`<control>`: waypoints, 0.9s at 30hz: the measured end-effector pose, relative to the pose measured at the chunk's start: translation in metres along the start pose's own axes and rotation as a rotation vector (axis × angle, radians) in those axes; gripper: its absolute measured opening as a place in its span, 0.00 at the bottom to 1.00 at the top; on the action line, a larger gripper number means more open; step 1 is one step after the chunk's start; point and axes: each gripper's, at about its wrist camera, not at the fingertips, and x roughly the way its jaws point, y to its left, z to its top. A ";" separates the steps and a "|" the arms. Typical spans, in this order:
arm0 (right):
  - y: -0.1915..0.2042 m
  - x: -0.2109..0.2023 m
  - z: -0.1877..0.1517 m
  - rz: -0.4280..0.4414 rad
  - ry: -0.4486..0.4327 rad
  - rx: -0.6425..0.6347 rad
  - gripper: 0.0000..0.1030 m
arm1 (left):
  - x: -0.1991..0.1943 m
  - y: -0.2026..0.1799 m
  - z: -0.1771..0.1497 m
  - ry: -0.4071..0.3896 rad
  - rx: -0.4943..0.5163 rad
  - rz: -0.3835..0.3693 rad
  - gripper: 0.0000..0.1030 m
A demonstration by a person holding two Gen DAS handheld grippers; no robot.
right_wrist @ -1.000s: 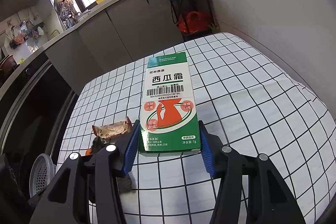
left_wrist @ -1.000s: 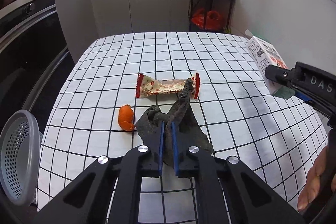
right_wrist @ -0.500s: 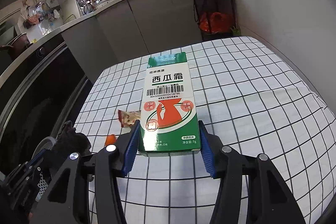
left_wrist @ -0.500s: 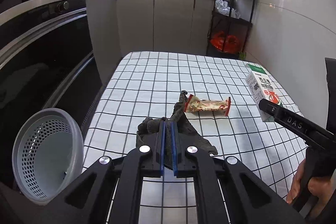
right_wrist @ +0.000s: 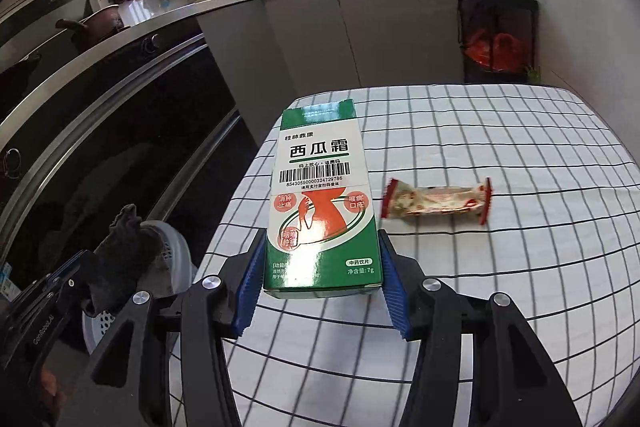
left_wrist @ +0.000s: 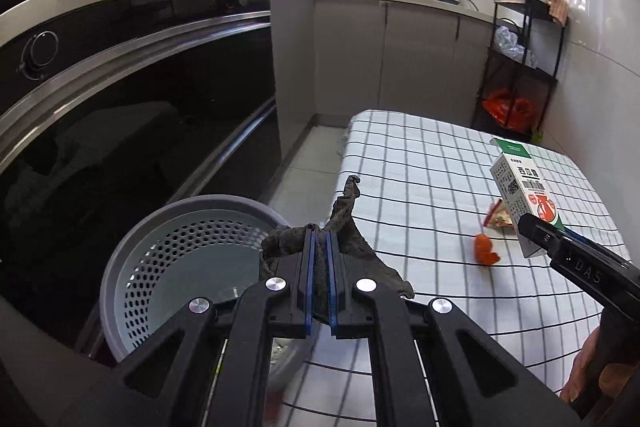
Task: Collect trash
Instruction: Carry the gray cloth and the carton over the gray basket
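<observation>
My left gripper (left_wrist: 319,259) is shut on a dark grey rag (left_wrist: 348,227) and holds it in the air at the table's left edge, over the rim of a grey perforated basket (left_wrist: 160,259). My right gripper (right_wrist: 320,275) is shut on a green and white medicine box (right_wrist: 320,203), lifted above the checked tablecloth (right_wrist: 500,267). A red and white snack wrapper (right_wrist: 436,203) lies on the cloth to the box's right. An orange peel (left_wrist: 485,249) lies on the cloth near the box (left_wrist: 524,195) in the left wrist view.
The basket (right_wrist: 172,259) stands below the table's left edge, beside a black oven front (left_wrist: 120,147). A black shelf rack with red bags (left_wrist: 516,75) stands behind the table by the white wall. Grey cabinets (right_wrist: 340,27) run along the back.
My left gripper has carried the rag leftward off the table to above the basket. My right gripper with the box has also swung left; the wrapper now shows to its right.
</observation>
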 end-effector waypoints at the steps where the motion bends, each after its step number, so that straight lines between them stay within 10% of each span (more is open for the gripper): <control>1: 0.010 0.004 -0.001 0.017 0.007 -0.009 0.49 | 0.001 0.007 -0.001 -0.003 0.000 0.021 0.06; 27: 0.171 0.079 -0.043 0.254 0.172 -0.260 0.49 | 0.037 0.145 -0.015 0.097 -0.157 0.227 0.06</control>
